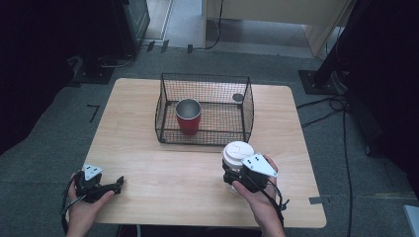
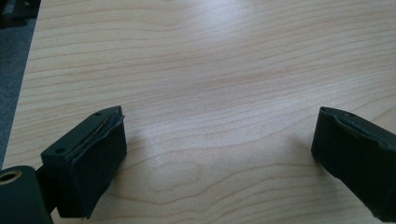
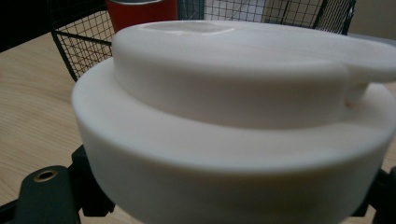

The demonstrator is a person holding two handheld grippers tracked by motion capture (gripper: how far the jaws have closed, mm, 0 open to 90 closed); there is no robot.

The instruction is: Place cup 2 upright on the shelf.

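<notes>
Right gripper clamps the white-lidded cup just before the wire basket; left gripper gapes wide.

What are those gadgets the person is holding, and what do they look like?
Two handheld grippers, both black. The left gripper and right gripper each carry a grey three-cornered plate with dark dots on top and trail a black cable. Each has two blocky black jaws with padded faces. The forearms are bare, no sleeves visible.

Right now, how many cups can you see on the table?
2. A red cup stands inside the wire basket. A white-lidded cup sits in front of the basket, in the right gripper.
</notes>
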